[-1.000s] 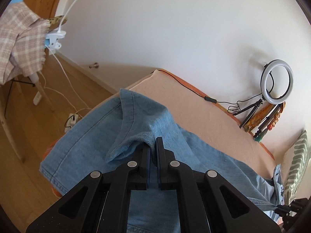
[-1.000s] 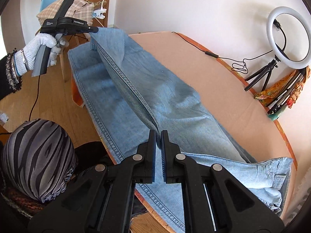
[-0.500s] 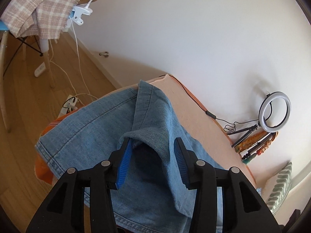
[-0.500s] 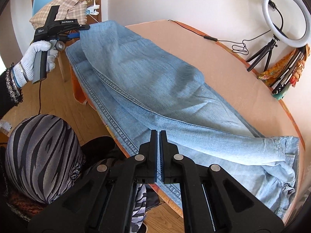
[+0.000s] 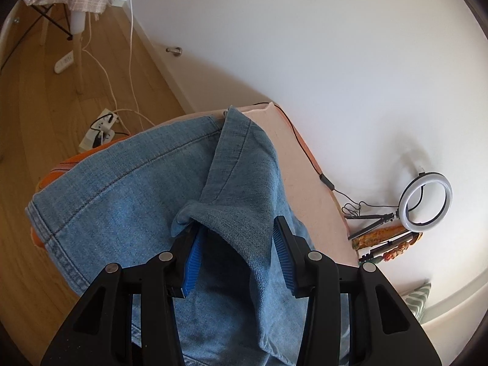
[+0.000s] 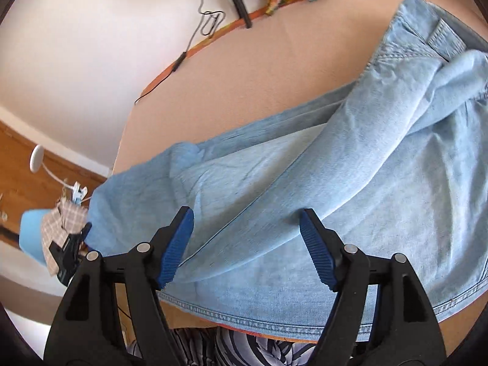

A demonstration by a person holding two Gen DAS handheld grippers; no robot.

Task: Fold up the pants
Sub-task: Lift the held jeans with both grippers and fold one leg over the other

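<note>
Peach tabletop (image 6: 213,97) carried the pants (image 6: 335,183). Left gripper (image 5: 235,244) stood parted, a raised hem fold draped between its jaws. Only the right view showed the right gripper (image 6: 247,228) opening over flat denim, waistband at two o'clock.

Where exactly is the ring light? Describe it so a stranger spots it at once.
Start at the peach-covered table against the white wall and follow its far edge to the corner. There the ring light stands on a small black tripod. Unlike the patterned clutter beside it, it is a plain white circle with an open centre.
</note>
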